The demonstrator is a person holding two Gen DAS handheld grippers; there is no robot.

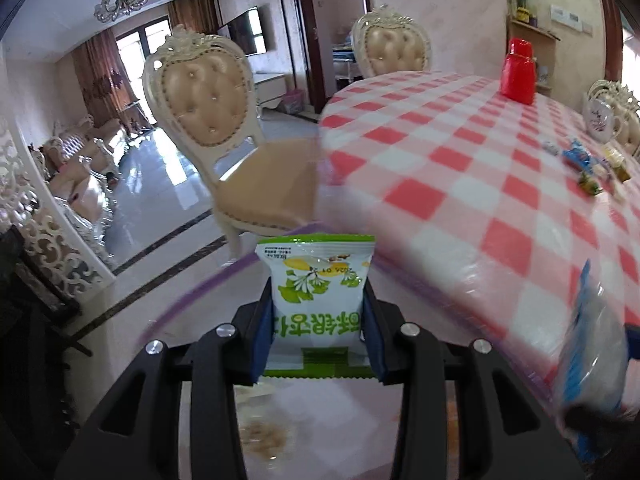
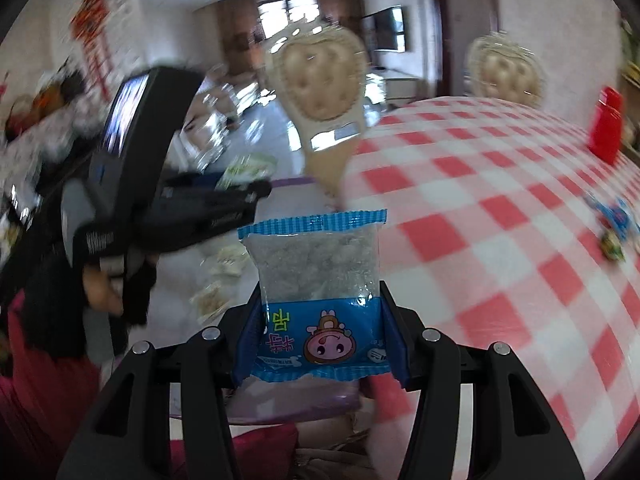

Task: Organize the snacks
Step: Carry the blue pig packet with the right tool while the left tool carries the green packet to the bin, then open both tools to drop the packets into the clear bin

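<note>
In the left wrist view, we hold the green-and-white snack packet (image 1: 318, 300) clamped between the pads of our left gripper (image 1: 318, 330), its long axis running away from us toward twelve o'clock, print upside down, top seam over the purple rim of a clear zip bag (image 1: 460, 292) at the checked table (image 1: 460, 168) edge. We judge this the carry step; next we need that packet lowered into the bag's mouth. In the right wrist view, our right gripper (image 2: 320, 332) pinches the blue-and-clear snack packet (image 2: 318, 292), also pointing toward twelve o'clock, cartoon end nearest us; more sweets (image 2: 612, 232) lie at three o'clock.
</note>
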